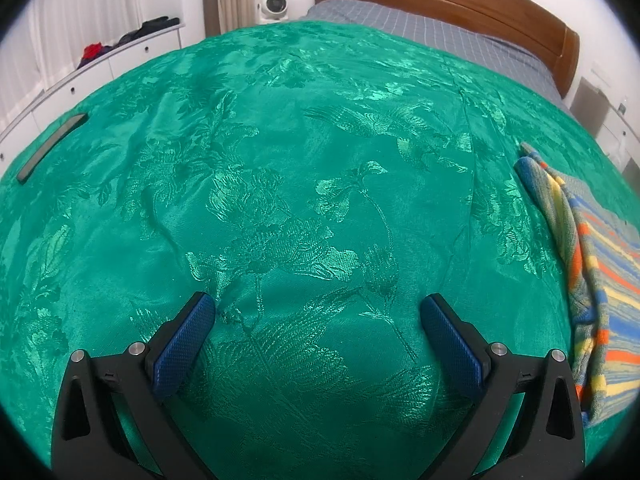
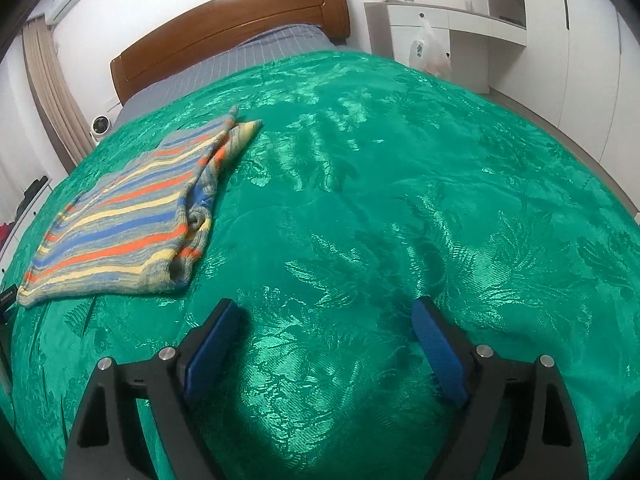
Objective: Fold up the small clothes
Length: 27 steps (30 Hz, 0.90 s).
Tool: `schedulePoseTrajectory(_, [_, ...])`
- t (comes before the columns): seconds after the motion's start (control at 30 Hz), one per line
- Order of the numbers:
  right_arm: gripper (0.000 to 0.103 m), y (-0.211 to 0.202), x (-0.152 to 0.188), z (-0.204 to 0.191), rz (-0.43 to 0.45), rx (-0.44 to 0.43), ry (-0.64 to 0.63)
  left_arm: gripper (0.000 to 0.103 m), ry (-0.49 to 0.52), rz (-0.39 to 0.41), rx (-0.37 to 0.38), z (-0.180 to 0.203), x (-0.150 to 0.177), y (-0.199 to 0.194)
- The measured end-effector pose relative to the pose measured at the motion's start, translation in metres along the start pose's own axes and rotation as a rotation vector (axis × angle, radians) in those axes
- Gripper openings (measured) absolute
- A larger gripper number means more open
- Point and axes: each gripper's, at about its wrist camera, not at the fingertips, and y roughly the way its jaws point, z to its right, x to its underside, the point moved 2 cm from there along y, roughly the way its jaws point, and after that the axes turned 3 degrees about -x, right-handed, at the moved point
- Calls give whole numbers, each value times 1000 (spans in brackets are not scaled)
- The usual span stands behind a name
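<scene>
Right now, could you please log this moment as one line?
garment: striped sweater folded on green bedspread | left gripper: open, empty | right gripper: open, empty

Both wrist views are brightly and evenly lit, with sharp focus at centre. Strong fisheye distortion bulges the green bedspread (image 1: 304,184) into a dome; black vignetting cuts the corners at 1, 5, 7 and 11 o'clock. Specular sheen streaks the woven pattern, strongest toward 12 o'clock. In the right wrist view a soft shadow pools at 6 o'clock beneath the right gripper (image 2: 324,312). Edge detail smears slightly.

Both wrist views angle down, close over the green bedspread (image 1: 320,160), sharing the headboard (image 2: 224,20).
</scene>
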Motion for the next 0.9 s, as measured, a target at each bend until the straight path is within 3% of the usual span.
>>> schedulePoseTrajectory(0.9, [89,-2,3,3,21,-22,0,103,0,-1,1,0,0,0])
